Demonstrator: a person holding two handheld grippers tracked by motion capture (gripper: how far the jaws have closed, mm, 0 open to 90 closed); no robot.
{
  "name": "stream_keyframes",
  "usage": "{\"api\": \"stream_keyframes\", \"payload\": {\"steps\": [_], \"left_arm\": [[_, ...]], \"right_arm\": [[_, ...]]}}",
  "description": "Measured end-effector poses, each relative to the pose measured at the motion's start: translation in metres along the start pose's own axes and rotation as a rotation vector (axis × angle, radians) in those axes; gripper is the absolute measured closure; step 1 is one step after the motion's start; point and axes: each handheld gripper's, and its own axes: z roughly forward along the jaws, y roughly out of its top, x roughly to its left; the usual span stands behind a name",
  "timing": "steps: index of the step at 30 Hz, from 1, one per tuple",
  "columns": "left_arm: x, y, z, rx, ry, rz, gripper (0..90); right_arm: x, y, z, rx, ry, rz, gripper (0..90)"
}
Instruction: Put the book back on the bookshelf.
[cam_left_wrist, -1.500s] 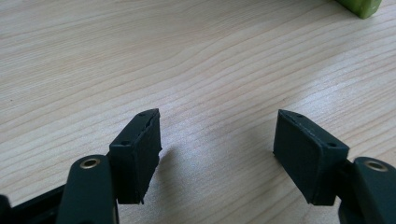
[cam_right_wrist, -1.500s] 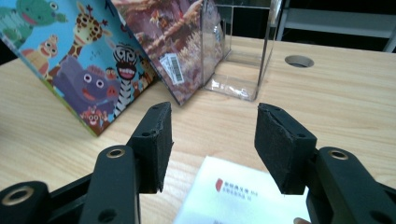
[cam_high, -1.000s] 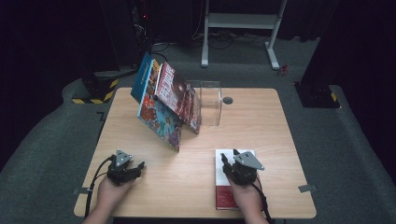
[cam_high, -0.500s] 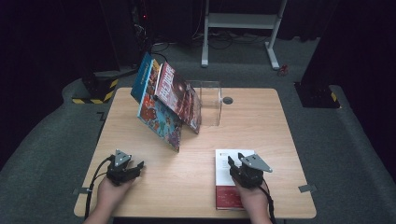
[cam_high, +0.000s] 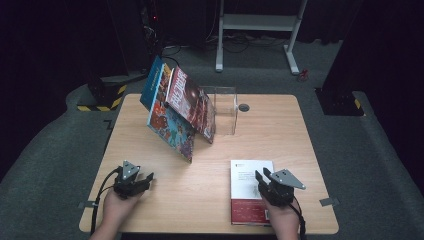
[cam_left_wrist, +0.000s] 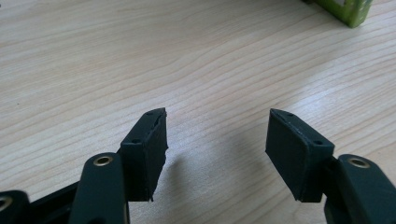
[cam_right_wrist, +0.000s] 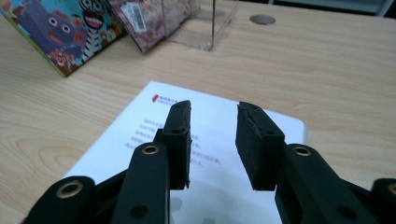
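Left hand: my left hand (cam_high: 116, 209) comes in from the near edge at the table's left corner, palm under the tool, forearm running straight back toward me.
Left gripper: the left gripper (cam_high: 141, 180) (cam_left_wrist: 217, 140) sits low over bare wood, pointing forward and a little toward the middle of the table.
Left jaws: spread apart, nothing between them; the grain of the wooden table (cam_left_wrist: 140, 60) shows through the gap.
Right hand: my right hand (cam_high: 281, 216) comes in from the near edge on the right, wrist straight, tool aimed away from me.
Right gripper: the right gripper (cam_high: 261, 176) (cam_right_wrist: 214, 140) hangs over the near half of the white-and-red book (cam_high: 250, 192) (cam_right_wrist: 140, 128).
Right jaws: they have just been narrowing and now stand part-way apart with nothing between them; the pads lie above the printed white cover, and I cannot tell whether the tips touch it.
Book position: flat on the table at its near right, white panel facing away from me, red band toward the near edge.
Far items: picture books (cam_high: 172, 112) (cam_right_wrist: 56, 28) lean tilted against a clear acrylic stand (cam_high: 226, 107) (cam_right_wrist: 212, 23) at the table's far middle, well apart from both grippers.
Cables: each gripper's cable trails back past my wrist.
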Motion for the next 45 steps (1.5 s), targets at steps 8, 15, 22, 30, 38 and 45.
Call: {"api": "stream_keyframes", "payload": {"steps": [8,15,22,30,38,45], "left_arm": [[-0.004,0.002,-0.003,-0.012,-0.024,-0.013,39.7],[-0.011,0.005,-0.007,-0.028,-0.042,-0.014,39.6],[-0.026,0.007,-0.009,-0.029,-0.076,0.007,39.0],[-0.048,0.010,-0.007,-0.031,-0.144,0.025,34.9],[-0.058,0.010,-0.005,-0.029,-0.165,0.048,34.3],[-0.055,0.007,-0.001,-0.017,-0.157,0.054,34.3]], "right_arm": [[-0.008,-0.010,-0.011,0.009,-0.009,0.010,62.7],[-0.016,-0.020,-0.020,0.018,-0.067,0.006,57.8],[-0.024,-0.031,-0.021,0.023,-0.107,0.013,54.9],[-0.037,-0.036,-0.026,0.030,-0.165,0.057,54.4],[-0.052,-0.046,-0.020,0.122,-0.229,0.077,55.0],[-0.050,-0.051,-0.011,0.180,-0.198,0.072,55.4]]}}
